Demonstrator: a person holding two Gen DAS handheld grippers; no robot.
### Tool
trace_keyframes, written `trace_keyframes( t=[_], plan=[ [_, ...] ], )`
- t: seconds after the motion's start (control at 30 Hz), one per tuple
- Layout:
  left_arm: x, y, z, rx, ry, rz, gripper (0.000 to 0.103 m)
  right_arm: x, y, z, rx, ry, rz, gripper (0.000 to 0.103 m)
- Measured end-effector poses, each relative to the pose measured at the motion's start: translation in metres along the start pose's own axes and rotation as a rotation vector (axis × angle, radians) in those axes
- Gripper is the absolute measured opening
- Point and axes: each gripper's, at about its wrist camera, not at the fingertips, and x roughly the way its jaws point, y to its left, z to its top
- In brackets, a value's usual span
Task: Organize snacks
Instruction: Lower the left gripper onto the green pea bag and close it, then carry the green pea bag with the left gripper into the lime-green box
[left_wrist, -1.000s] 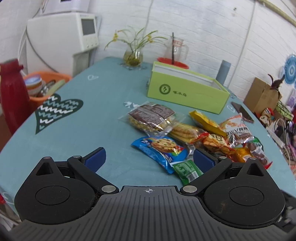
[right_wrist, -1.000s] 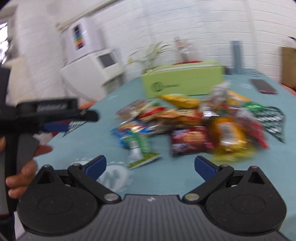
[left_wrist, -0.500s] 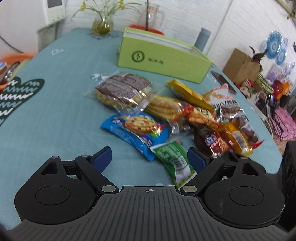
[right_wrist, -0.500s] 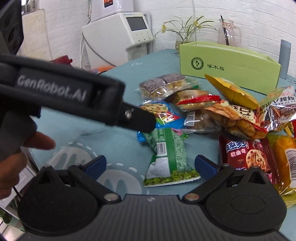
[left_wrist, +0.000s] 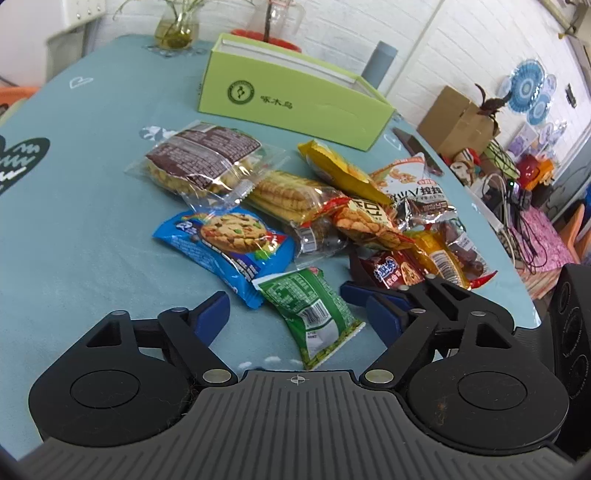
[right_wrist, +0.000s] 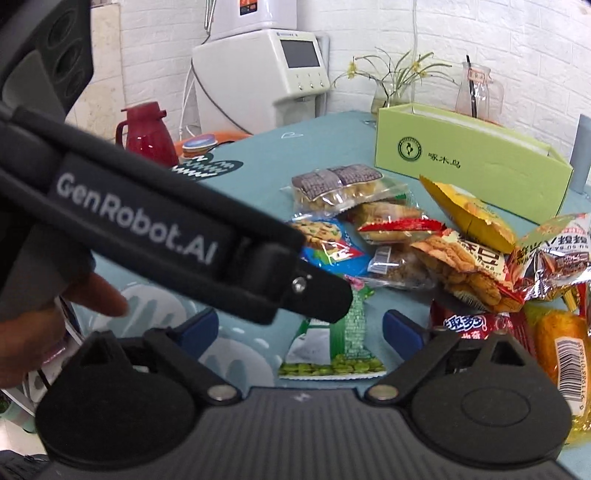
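Observation:
A pile of snack packets lies on the teal table (left_wrist: 74, 221). Nearest is a green pea packet (left_wrist: 310, 314), also in the right wrist view (right_wrist: 332, 347). Beside it lie a blue cookie packet (left_wrist: 225, 240), a clear wafer bag (left_wrist: 203, 158), a red cookie packet (left_wrist: 395, 273) and a yellow packet (left_wrist: 340, 166). An open green box (left_wrist: 291, 96) stands behind them. My left gripper (left_wrist: 295, 314) is open, straddling the green packet from above. My right gripper (right_wrist: 299, 328) is open, low over the same packet; its fingers (left_wrist: 354, 290) show in the left wrist view.
A white appliance (right_wrist: 258, 74), a red flask (right_wrist: 147, 133) and an orange basket (right_wrist: 207, 140) stand at the table's left. A plant vase (left_wrist: 177, 29), a glass jug (right_wrist: 476, 92) and a grey cylinder (left_wrist: 380, 62) stand behind the box. Cardboard box and clutter (left_wrist: 461, 122) lie off the right edge.
Both grippers have moved forward and down toward the green packet. The left gripper now crosses the right wrist view much closer, and the right gripper's fingers have entered the left wrist view.

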Motion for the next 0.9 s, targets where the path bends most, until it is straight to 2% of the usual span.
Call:
trace_keyframes(
  t=[0.07, 0.17, 0.27, 0.3, 0.37, 0.4, 0.43, 0.47, 0.53, 0.73, 0.83, 0.9],
  plan=[
    [0.003, -0.003, 0.0, -0.016, 0.005, -0.015, 0.066, -0.001, -0.002, 0.0, 0.007, -0.001, 0.001, 0.076],
    [0.007, -0.008, -0.001, -0.017, 0.016, -0.03, 0.059, -0.005, -0.005, -0.001, 0.004, -0.014, -0.022, 0.076],
    [0.015, -0.012, -0.003, -0.026, 0.031, -0.029, 0.055, -0.007, -0.007, -0.007, 0.033, -0.01, -0.01, 0.077],
    [0.019, -0.012, -0.003, -0.032, 0.039, -0.026, 0.051, -0.006, -0.007, -0.007, 0.034, -0.007, -0.008, 0.077],
    [0.025, -0.013, -0.004, -0.04, 0.054, -0.024, 0.041, -0.003, -0.006, -0.008, 0.036, -0.006, 0.011, 0.073],
    [0.025, -0.01, -0.006, -0.054, 0.057, -0.036, 0.032, -0.004, -0.005, -0.01, 0.03, -0.015, 0.002, 0.069],
    [0.024, -0.008, -0.007, -0.06, 0.059, -0.045, 0.011, -0.007, -0.003, -0.011, 0.017, -0.02, -0.018, 0.063],
    [0.021, -0.007, -0.009, -0.052, 0.056, -0.034, 0.008, -0.01, -0.003, -0.012, 0.021, -0.018, -0.009, 0.055],
    [0.012, -0.005, -0.013, -0.066, 0.057, -0.054, 0.007, -0.022, -0.005, -0.019, 0.06, -0.031, 0.035, 0.054],
    [-0.011, -0.023, -0.006, -0.019, -0.015, -0.045, 0.007, -0.046, 0.003, -0.012, 0.037, -0.103, 0.012, 0.055],
    [-0.018, -0.033, 0.021, 0.022, -0.067, -0.049, 0.008, -0.051, -0.005, 0.012, 0.006, -0.15, -0.013, 0.056],
    [-0.016, -0.039, 0.05, 0.056, -0.11, -0.045, 0.009, -0.046, -0.017, 0.038, -0.034, -0.176, -0.036, 0.058]
  ],
)
